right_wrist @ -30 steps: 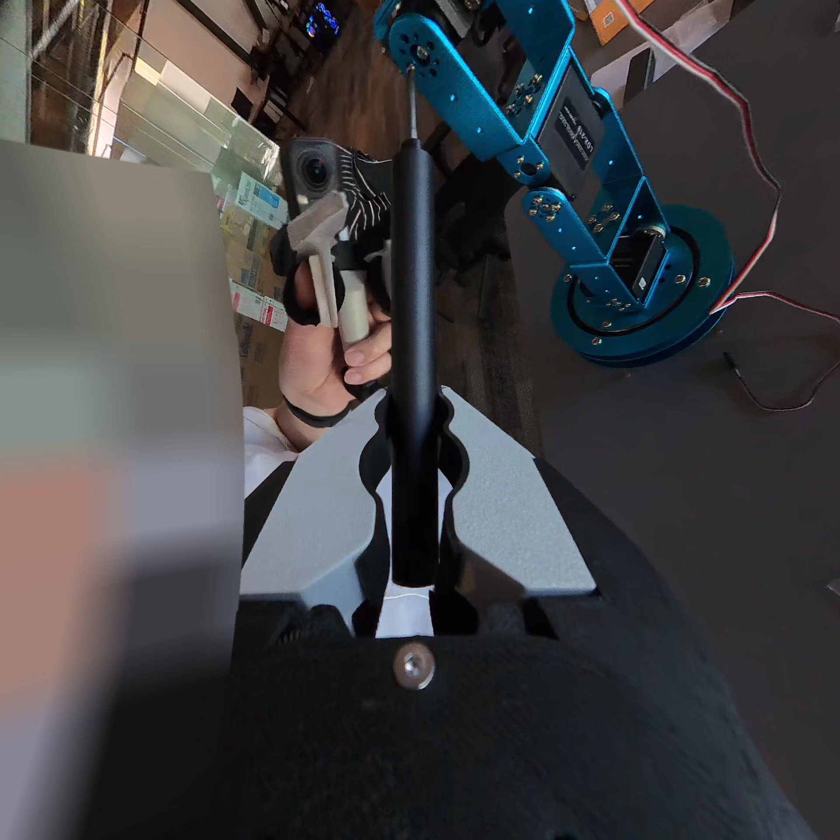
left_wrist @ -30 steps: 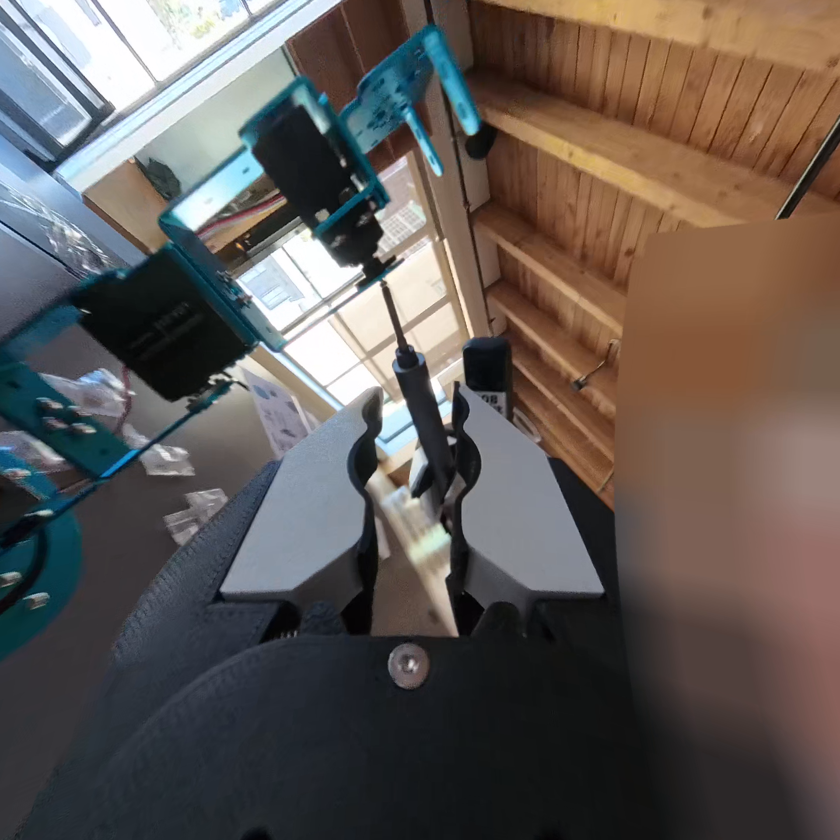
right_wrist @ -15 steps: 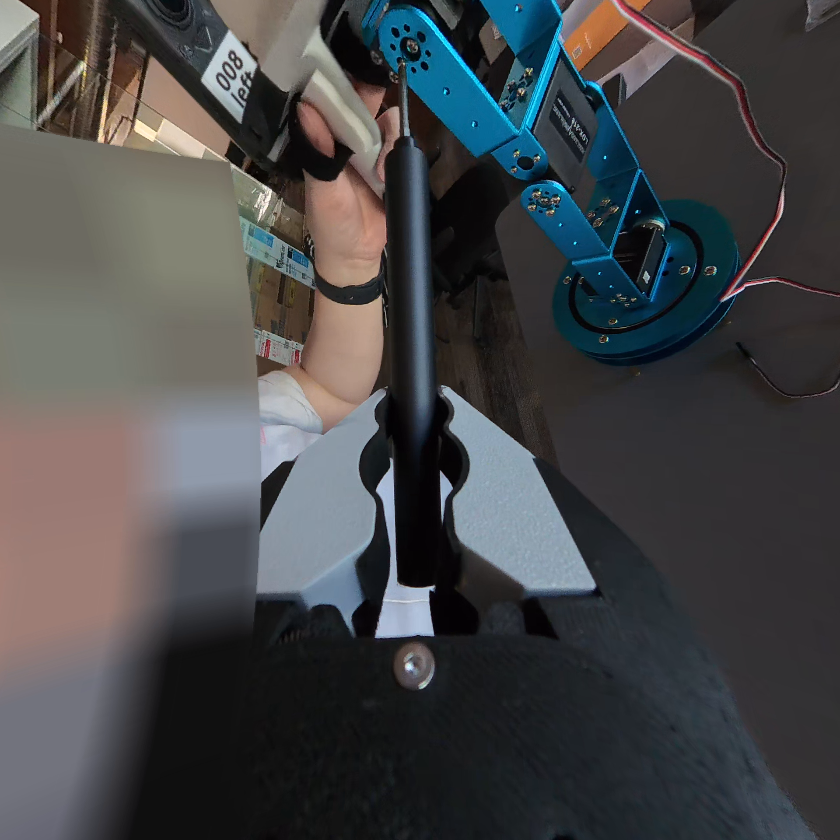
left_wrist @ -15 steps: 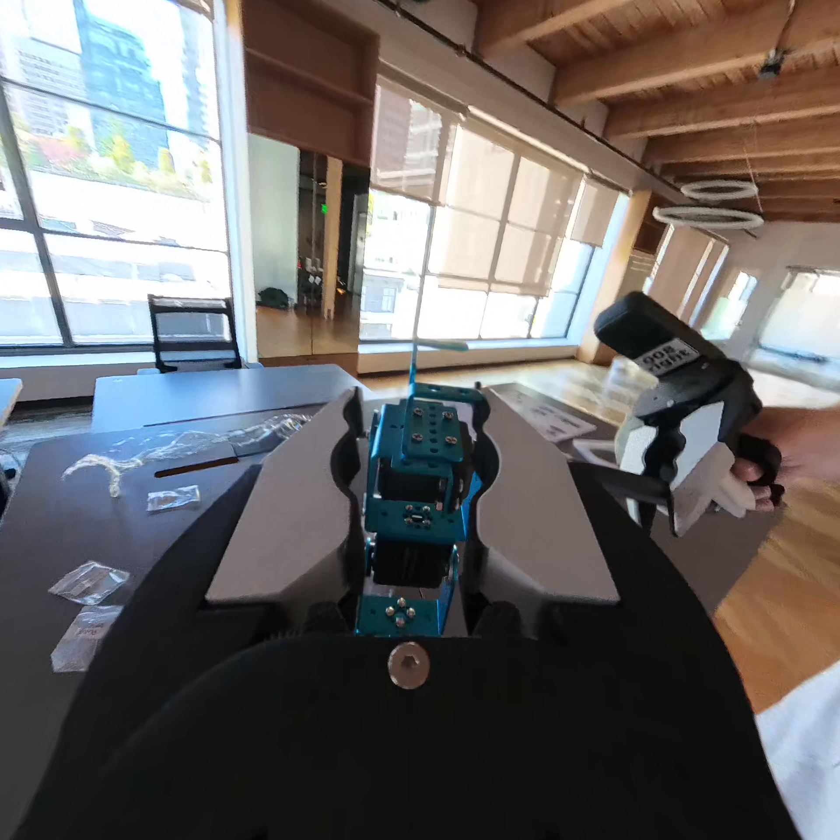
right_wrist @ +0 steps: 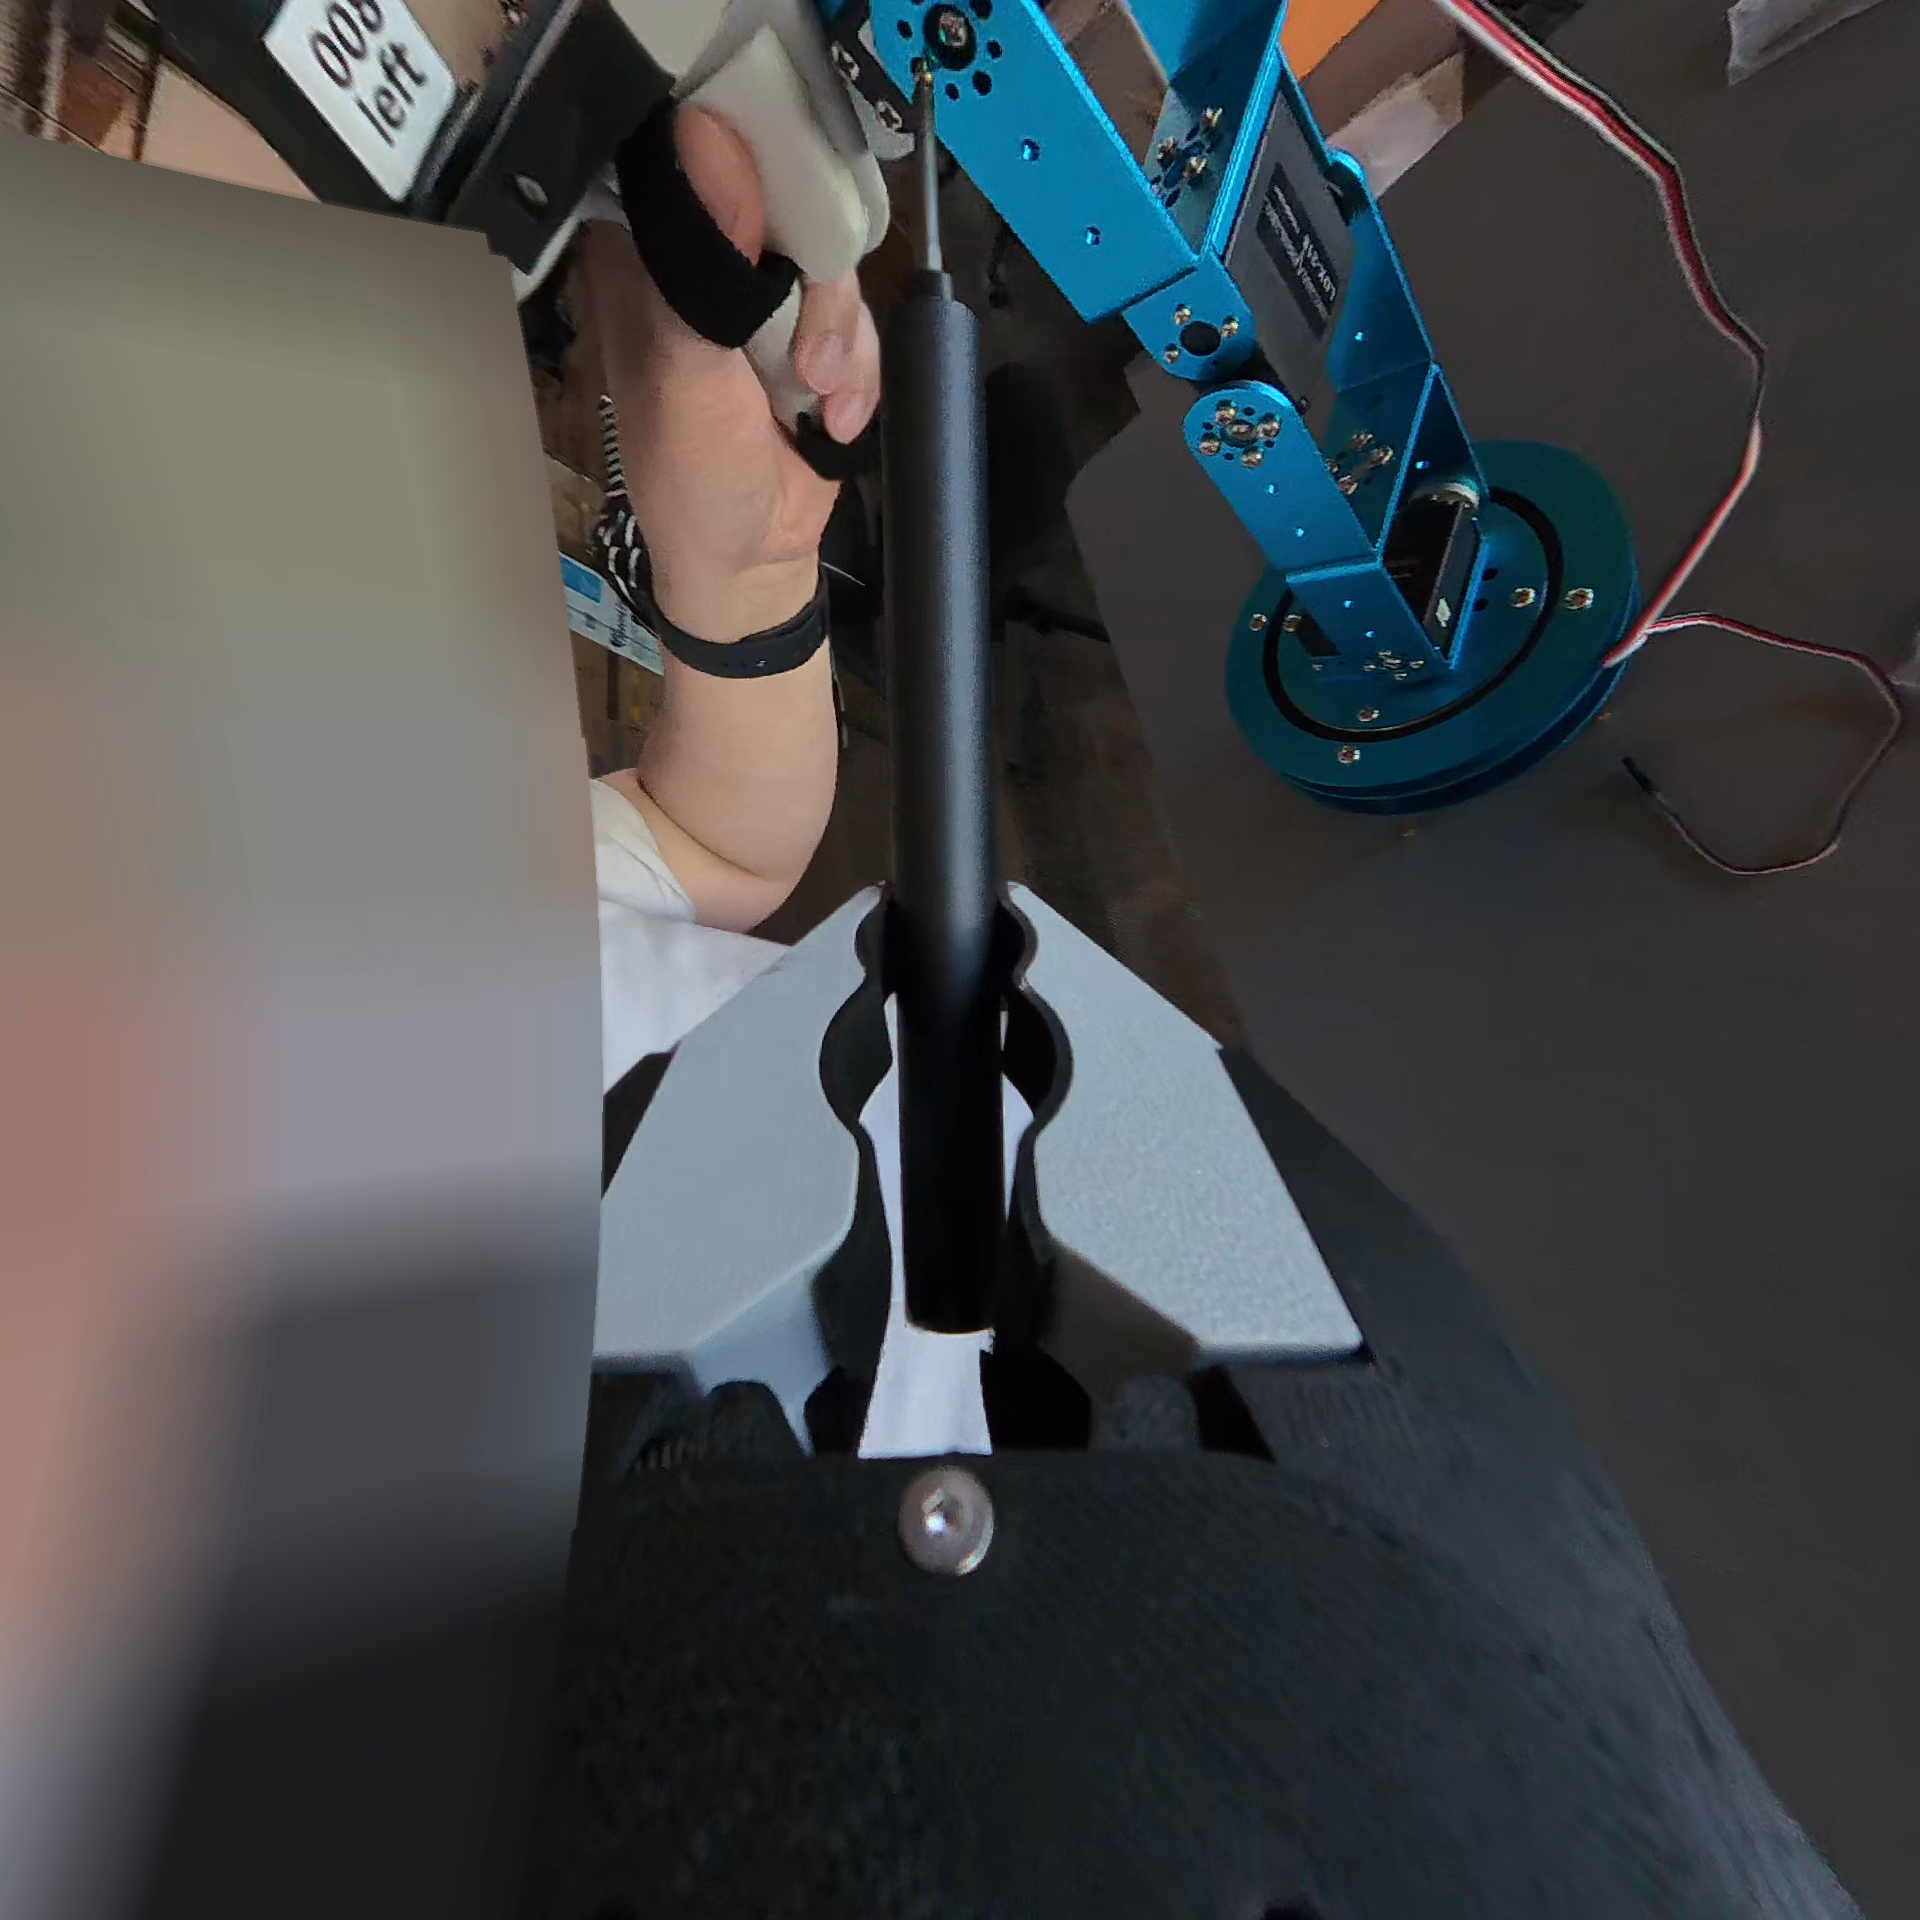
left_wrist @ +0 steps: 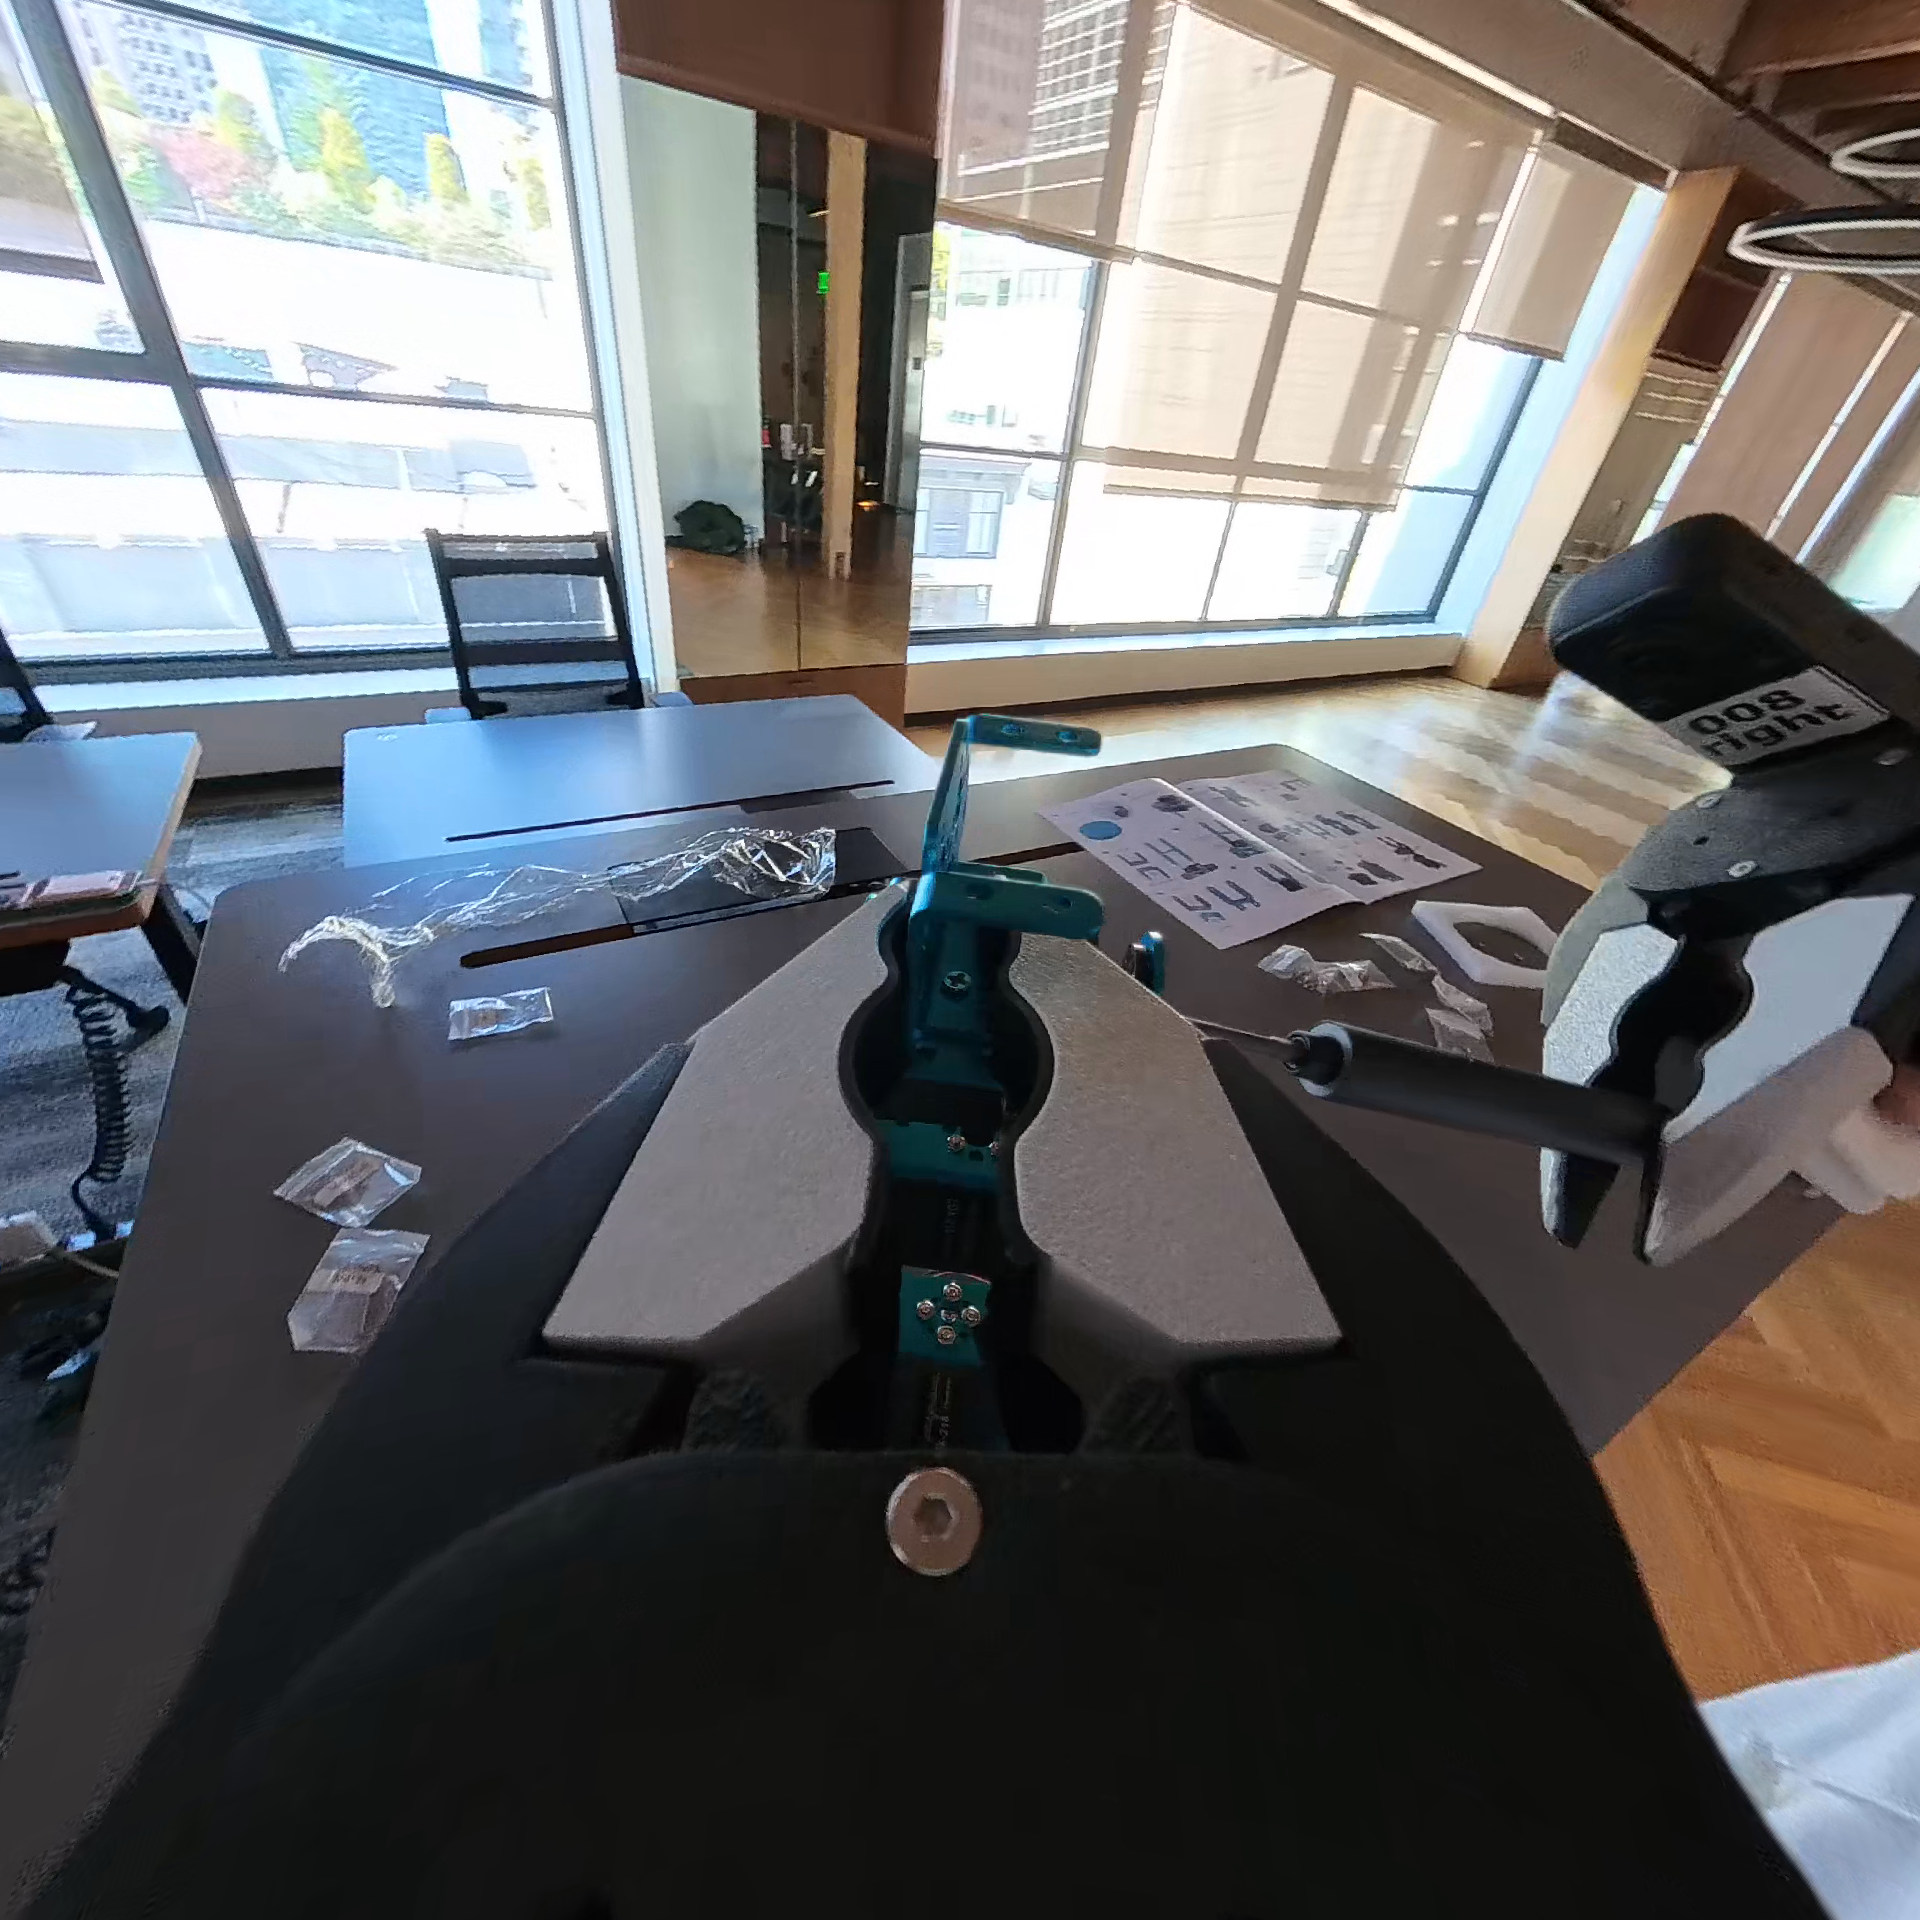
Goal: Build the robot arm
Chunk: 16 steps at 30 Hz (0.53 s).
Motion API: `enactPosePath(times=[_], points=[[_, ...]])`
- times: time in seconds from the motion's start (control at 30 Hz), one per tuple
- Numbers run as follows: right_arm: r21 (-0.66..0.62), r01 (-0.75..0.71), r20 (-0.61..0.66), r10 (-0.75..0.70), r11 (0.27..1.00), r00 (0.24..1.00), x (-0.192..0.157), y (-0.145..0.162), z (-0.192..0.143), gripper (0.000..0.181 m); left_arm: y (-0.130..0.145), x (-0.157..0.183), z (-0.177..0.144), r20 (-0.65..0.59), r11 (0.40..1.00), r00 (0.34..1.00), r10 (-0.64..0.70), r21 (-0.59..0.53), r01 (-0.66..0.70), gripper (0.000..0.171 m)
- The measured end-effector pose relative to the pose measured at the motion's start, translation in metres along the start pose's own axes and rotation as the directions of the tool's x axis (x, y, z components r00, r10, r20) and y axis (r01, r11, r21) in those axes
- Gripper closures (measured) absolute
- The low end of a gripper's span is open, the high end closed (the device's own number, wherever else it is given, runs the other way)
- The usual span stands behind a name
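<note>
A blue metal robot arm kit (right_wrist: 1278, 312) stands on a round blue base (right_wrist: 1455, 665) on a dark table (right_wrist: 1558, 1143). My left gripper (left_wrist: 945, 935) is shut on the arm's upper segment (left_wrist: 951, 997), which stands between its grey fingers (left_wrist: 748, 1164). My right gripper (right_wrist: 943, 914) is shut on a black screwdriver (right_wrist: 940, 727). The screwdriver's thin tip touches the round, holed end of a blue bracket (right_wrist: 956, 42). In the left wrist view the right gripper (left_wrist: 1714, 1039) comes in from the right with the screwdriver (left_wrist: 1455, 1086). The left gripper's handle (right_wrist: 623, 104) shows in a person's hand (right_wrist: 727, 468).
An open instruction sheet (left_wrist: 1257, 852), a white foam piece (left_wrist: 1486, 940), small plastic bags (left_wrist: 348, 1195) and crumpled clear wrap (left_wrist: 623, 883) lie on the table. A red-and-white servo wire (right_wrist: 1756, 416) loops right of the base. Another desk (left_wrist: 623, 758) and a chair (left_wrist: 530, 623) stand behind. There is about 15 centimetres between the tips of the two grippers.
My left gripper swung from pointing up at the ceiling to level and closed around the blue arm's upper segment. My right gripper kept the screwdriver, its tip staying at the bracket.
</note>
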State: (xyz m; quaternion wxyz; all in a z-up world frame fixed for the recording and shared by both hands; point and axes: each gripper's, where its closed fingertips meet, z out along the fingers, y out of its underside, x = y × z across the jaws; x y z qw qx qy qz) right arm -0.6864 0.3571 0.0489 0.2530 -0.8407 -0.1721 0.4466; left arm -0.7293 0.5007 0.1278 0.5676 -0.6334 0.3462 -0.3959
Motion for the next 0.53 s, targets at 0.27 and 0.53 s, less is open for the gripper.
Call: enactPosePath(times=[0.27,0.53], points=[[-0.042,0.069,-0.128,-0.074,0.997,0.989,0.0068,0.002,-0.0027,0.166,-0.0004,-0.0004,0.0044,0.107,1.0,0.994,-0.005,0.005,0.004,0.163],[-0.002,-0.026,-0.055,0.026,1.0,0.998,-0.0028,0.0015,-0.0016,0.166,-0.0004,-0.0003,0.0062,0.152,0.999,0.987,0.045,-0.004,-0.045,0.163]])
